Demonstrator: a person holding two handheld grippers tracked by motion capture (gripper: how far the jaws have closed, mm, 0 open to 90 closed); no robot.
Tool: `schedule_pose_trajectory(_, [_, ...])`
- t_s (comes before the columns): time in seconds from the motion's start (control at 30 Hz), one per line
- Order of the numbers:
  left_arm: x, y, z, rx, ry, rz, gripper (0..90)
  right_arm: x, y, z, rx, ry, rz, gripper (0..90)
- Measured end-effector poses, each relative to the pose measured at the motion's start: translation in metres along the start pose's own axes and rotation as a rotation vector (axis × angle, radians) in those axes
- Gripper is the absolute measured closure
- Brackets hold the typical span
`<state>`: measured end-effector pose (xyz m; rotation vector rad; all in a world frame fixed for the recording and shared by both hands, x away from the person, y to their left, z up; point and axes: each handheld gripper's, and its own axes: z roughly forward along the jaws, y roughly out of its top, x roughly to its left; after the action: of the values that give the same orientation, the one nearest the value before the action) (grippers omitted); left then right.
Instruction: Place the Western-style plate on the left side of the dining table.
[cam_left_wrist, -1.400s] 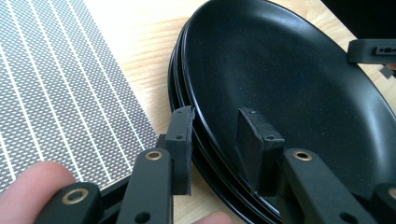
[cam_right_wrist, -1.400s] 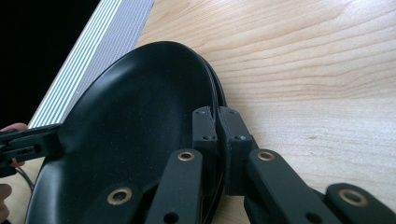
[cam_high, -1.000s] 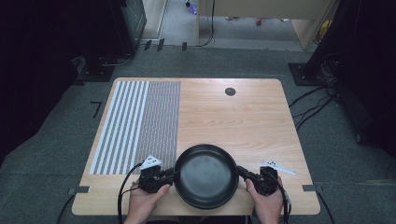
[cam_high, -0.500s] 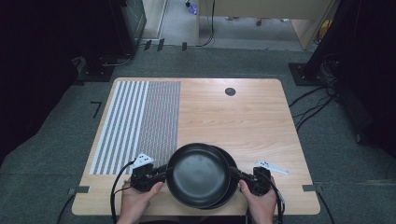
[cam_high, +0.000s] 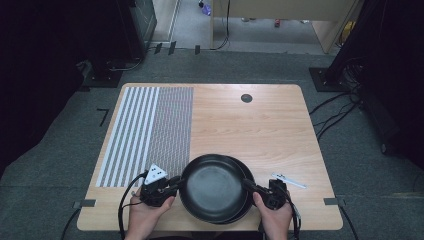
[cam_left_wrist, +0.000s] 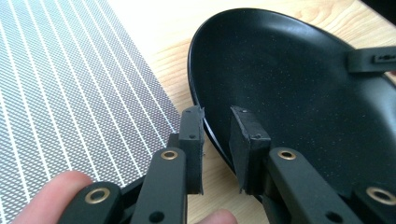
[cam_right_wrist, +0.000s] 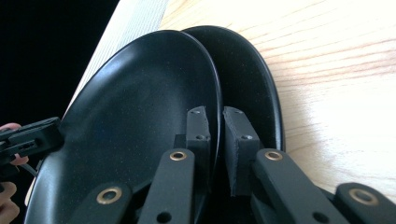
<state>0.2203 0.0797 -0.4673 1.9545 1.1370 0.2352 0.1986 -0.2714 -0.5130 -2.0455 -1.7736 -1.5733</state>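
Observation:
Two black plates lie stacked near the table's front edge. The upper plate sits offset to the left, so the lower plate shows as a crescent on its right. My left gripper grips the upper plate's left rim; its jaws have just closed further onto that rim. My right gripper straddles the same plate's right rim, one pad inside and one outside. Its jaws have just eased slightly, with the rim still between them.
A striped grey and white mat covers the left of the wooden table. A small white object lies just right of my right hand. A dark round hole sits near the far edge. Cables cross the floor on the right.
The upper plate has shifted left off the lower one, uncovering the lower plate's right side. Both hands went left with it.

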Motion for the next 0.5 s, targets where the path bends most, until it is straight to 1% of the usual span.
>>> schedule_pose_trajectory(0.07, [0.003, 0.000, 0.000, 0.000, -0.020, -0.024, 76.3, 0.000, -0.001, 0.001, -0.004, 0.001, -0.001, 81.3])
schedule_pose_trajectory(0.13, [0.005, -0.001, 0.000, 0.004, -0.039, -0.047, 76.2, 0.000, -0.003, 0.003, -0.014, 0.003, 0.024, 82.0])
schedule_pose_trajectory(0.17, [0.006, -0.001, 0.000, 0.007, -0.047, -0.058, 75.3, -0.001, -0.003, 0.003, -0.018, 0.009, 0.046, 83.2])
schedule_pose_trajectory(0.2, [0.008, -0.001, 0.000, 0.013, -0.060, -0.070, 75.3, -0.001, -0.003, 0.003, -0.018, 0.009, 0.046, 83.2])
schedule_pose_trajectory(0.27, [0.011, -0.002, 0.001, 0.032, -0.091, -0.091, 72.7, -0.004, -0.004, 0.002, -0.021, 0.030, 0.103, 84.7])
schedule_pose_trajectory(0.33, [0.013, -0.004, 0.003, 0.040, -0.125, -0.116, 71.2, -0.006, -0.004, 0.002, -0.026, 0.051, 0.130, 85.3])
schedule_pose_trajectory(0.37, [0.014, -0.004, 0.004, 0.042, -0.133, -0.122, 70.9, -0.007, -0.004, 0.002, -0.030, 0.055, 0.132, 85.3])
schedule_pose_trajectory(0.43, [0.013, -0.004, 0.004, 0.043, -0.131, -0.121, 70.8, -0.006, -0.005, 0.002, -0.034, 0.050, 0.122, 85.2])
schedule_pose_trajectory(0.5, [0.012, -0.004, 0.004, 0.040, -0.121, -0.113, 70.9, -0.006, -0.006, 0.002, -0.044, 0.051, 0.123, 85.3])
